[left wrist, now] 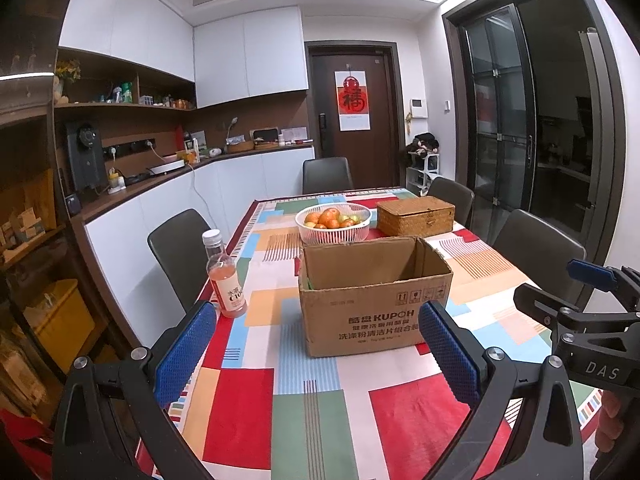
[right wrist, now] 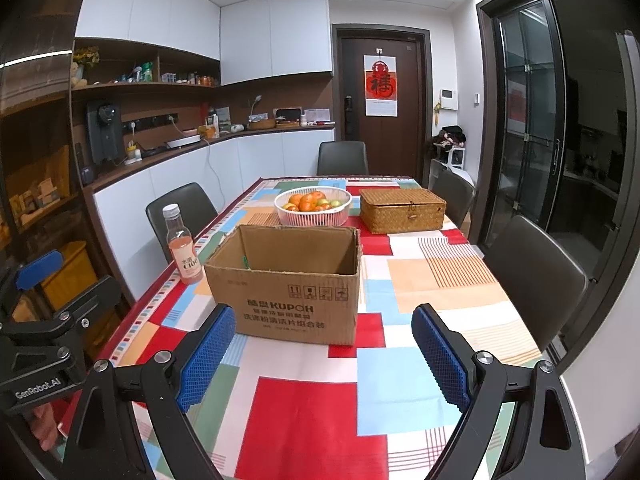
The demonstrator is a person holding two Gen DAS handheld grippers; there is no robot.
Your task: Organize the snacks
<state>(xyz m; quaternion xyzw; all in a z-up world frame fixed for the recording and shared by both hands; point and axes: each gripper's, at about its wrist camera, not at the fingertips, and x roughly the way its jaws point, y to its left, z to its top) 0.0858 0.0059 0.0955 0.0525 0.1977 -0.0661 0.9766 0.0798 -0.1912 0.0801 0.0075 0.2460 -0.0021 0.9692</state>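
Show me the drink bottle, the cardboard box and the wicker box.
drink bottle [left wrist: 226,280], left wrist view, on its label.
cardboard box [right wrist: 288,308], right wrist view, on its printed front.
wicker box [right wrist: 402,210], right wrist view, on its front wall.

A table [right wrist: 304,420] under a patchwork cloth of red, blue, green and peach bears an open cardboard box [right wrist: 288,304] at centre, a pink drink bottle [right wrist: 182,246] at its nine o'clock, a white fruit basket [right wrist: 313,206] at twelve and a wicker box [right wrist: 402,210] at one.
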